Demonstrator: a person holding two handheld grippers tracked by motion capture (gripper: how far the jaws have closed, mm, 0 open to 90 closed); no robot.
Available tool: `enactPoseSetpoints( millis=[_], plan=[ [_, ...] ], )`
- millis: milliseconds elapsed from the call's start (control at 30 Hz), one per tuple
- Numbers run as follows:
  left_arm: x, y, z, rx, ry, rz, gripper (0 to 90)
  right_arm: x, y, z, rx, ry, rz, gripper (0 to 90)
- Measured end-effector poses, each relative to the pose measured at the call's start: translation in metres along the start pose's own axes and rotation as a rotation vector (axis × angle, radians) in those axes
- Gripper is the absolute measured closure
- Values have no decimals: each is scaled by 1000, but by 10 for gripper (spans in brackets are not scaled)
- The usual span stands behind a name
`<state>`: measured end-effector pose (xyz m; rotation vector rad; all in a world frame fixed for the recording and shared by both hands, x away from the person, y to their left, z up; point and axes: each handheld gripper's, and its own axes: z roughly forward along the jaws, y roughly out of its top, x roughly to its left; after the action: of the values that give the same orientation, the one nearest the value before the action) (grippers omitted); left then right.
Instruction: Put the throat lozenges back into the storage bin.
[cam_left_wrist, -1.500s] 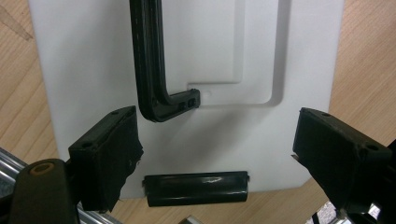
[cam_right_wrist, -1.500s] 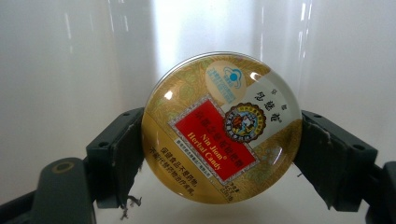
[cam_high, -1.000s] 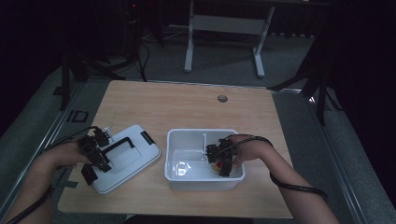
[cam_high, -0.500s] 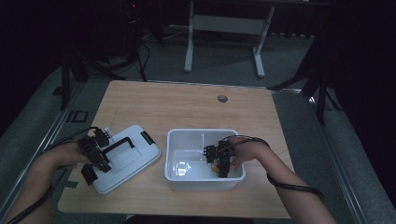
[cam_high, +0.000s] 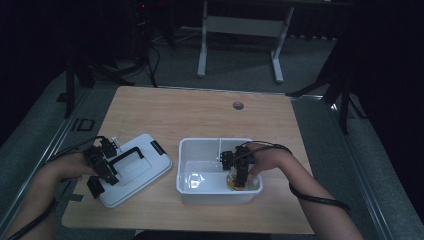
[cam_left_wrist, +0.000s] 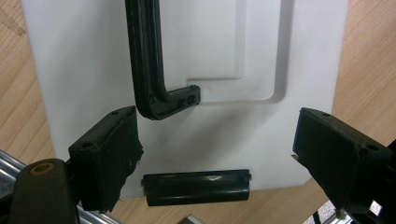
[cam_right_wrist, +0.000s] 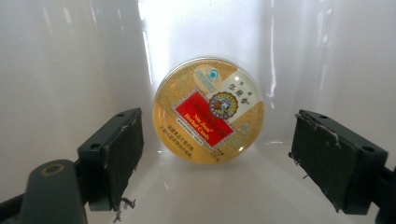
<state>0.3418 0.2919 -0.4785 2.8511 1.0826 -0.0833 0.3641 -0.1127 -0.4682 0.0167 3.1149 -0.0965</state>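
Observation:
A white box lid (cam_high: 142, 172) with a black handle (cam_left_wrist: 153, 79) lies flat on the table at the left. My left gripper (cam_high: 106, 169) hovers at its near end. Its jaws (cam_left_wrist: 215, 158) stand open, one on each side of the lid's black latch clip (cam_left_wrist: 196, 186), touching nothing. To the right stands a white bin (cam_high: 200, 144). My right gripper (cam_high: 239, 174) reaches down inside it. A round yellow tin (cam_right_wrist: 208, 109) with a red label lies on the bin floor, ahead of the open right gripper (cam_right_wrist: 219, 161) and apart from its pads. The same tin (cam_high: 235, 184) shows in the high view.
The wooden table (cam_high: 190, 115) has a small round hole (cam_high: 238, 105) near its far edge. The bin's white walls (cam_right_wrist: 56, 70) close in around the right gripper. Bare wood (cam_left_wrist: 369, 56) flanks the lid. Stand legs and cables sit on the dark floor beyond the table.
The right hand has shifted slightly inside the bin. The left hand and the lid stay as they were.

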Motion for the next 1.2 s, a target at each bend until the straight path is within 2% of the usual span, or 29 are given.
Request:
enactPoseSetpoints(
  millis=[33,300,400,500,567,667,767,967,1200],
  plan=[
    [0,0,0,0,0,0,141,-1,-2,-7,-25,-9,-12,167],
    [-1,2,-2,1,1,-1,141,0,-13,-35,-76,-17,-6,146],
    [-1,2,-2,0,-1,0,141,1,-19,-48,-96,-10,-20,122],
    [-1,2,-2,5,0,0,141,0,-25,-60,-130,-20,-4,131],
    [-1,2,-2,6,2,-1,141,2,-28,-65,-115,-40,-14,120],
    [-1,1,-3,1,1,1,141,0,-33,-73,-128,-52,-4,126],
    [-1,1,-3,1,-1,-1,141,-1,-42,-79,-141,-75,2,132],
    [-1,0,-3,2,-4,-1,141,-2,-62,-89,-157,-85,29,136],
    [-1,0,-4,-4,-4,-3,141,-3,-90,-88,-168,-79,63,137]
  ],
)
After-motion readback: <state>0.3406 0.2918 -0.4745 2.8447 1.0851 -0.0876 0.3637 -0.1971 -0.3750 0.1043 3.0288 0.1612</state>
